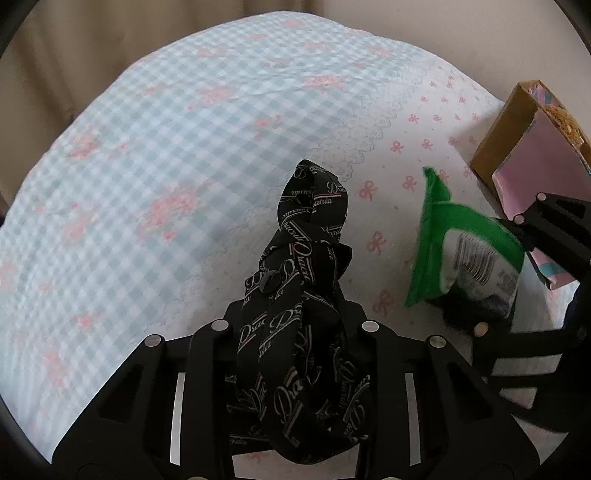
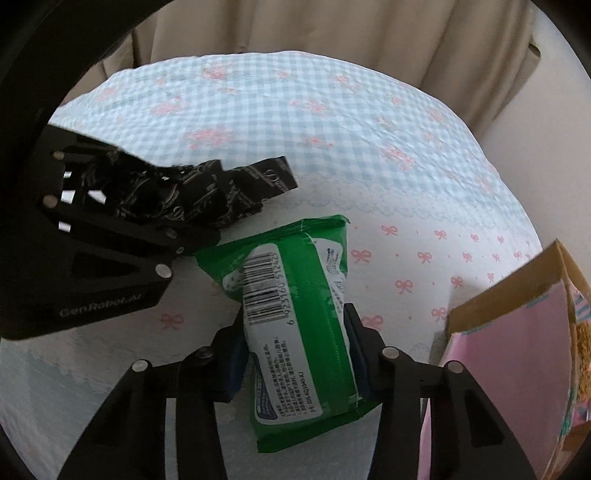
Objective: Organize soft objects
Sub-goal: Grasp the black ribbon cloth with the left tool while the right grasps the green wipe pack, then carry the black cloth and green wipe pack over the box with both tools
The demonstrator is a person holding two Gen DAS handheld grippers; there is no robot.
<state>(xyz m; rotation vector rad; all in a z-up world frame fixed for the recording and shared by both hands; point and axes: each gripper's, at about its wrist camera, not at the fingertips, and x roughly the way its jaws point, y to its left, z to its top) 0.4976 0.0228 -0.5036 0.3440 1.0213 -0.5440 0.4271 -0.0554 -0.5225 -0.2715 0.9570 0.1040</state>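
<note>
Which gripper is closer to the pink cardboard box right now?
Right. The right gripper, holding the green wipes pack, sits just beside the box; the left gripper, holding the black cloth, is farther left.

Black lettered cloth, green pack

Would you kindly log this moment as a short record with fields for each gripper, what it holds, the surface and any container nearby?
left gripper: shut on black printed cloth, which bunches up between the fingers
right gripper: shut on green wipes pack, barcode side facing the camera
surface: bed sheet, blue gingham with pink flowers, white part with pink bows
container: open cardboard box with pink lining, right of the pack, resting on the sheet
backdrop: beige curtain
</note>
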